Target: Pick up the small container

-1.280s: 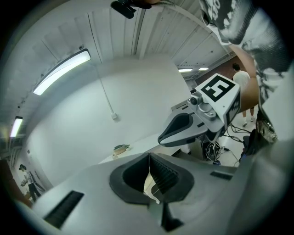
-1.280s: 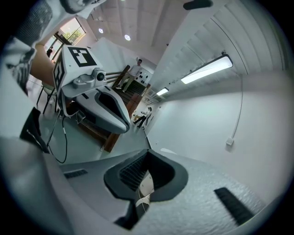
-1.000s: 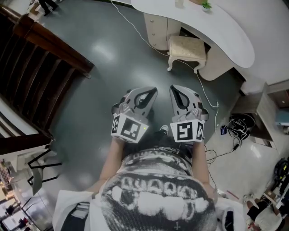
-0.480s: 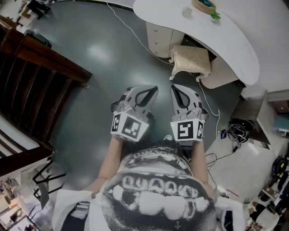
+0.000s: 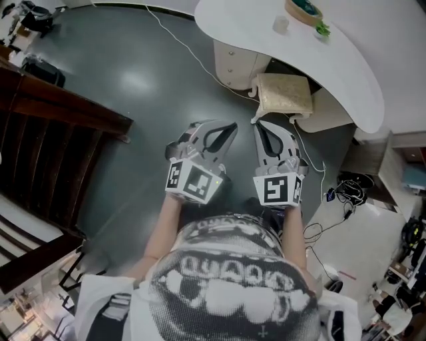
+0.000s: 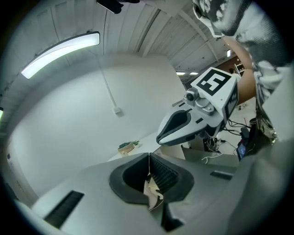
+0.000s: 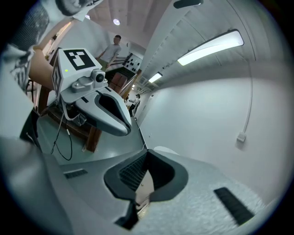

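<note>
task not really started. the small white cup-shaped container (image 5: 281, 24) sits on the white curved tabletop (image 5: 333, 60), near its far end, just beside a round teal-lined bowl (image 5: 303, 10) and apart from it. both grippers are well apart from the container, held close in front of the person's body over the dark grey-green floor (image 5: 153, 100), pointing forward toward the tabletop. the grey-and-white left gripper (image 5: 223, 133) is clenched: in the left gripper view its ribbed pads meet along one seam, nothing between them. the grey-and-white right gripper (image 5: 263, 136) is the same: in the right gripper view the jaws are pressed together and empty. a cream cushioned stool (image 5: 285, 93) stands at the near edge of the tabletop, between the person and the container, so it looks like the reach has to go over it or round it. left to do, by my read: step up to the tabletop, spread one gripper's jaws, bring them either side of the container, clamp, lift. none of that is done yet. which gripper takes it i can't tell from here; the right one sits marginally closer to that side.
</note>
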Motion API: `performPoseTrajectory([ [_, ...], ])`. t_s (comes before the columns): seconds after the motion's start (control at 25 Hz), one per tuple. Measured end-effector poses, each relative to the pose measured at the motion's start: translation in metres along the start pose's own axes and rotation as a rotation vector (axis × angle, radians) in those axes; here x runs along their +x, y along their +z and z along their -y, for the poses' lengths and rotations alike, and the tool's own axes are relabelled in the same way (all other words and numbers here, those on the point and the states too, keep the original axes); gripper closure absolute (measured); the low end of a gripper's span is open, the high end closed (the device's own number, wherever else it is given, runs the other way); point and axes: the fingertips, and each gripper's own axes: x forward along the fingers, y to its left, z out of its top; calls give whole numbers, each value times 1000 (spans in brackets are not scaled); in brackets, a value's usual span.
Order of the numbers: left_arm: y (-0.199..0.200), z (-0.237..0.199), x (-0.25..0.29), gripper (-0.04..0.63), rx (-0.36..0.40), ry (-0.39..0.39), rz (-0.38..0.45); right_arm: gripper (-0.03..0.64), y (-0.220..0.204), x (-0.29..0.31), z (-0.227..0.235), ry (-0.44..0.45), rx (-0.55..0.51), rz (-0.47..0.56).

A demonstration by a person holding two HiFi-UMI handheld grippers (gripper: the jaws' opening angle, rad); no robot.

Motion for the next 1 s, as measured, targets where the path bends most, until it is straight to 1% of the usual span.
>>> performPoseTrajectory([
  [0.2, -13, -19, 5, 591, 14, -32, 12, 614, 7, 21, 3, -29, -2, -20],
  [0.44, -20, -23, 15, 591, 17, -60, 24, 614, 1, 32, 5, -33, -11, -54],
  [0.68, -23, -30, 20, 591, 9, -60, 24, 614, -5, 36, 13, -42, -14, -73],
  [1.0, -22, -45, 60, 591, 20, -61, 8, 614, -25, 59, 43, -33, 2, -69],
])
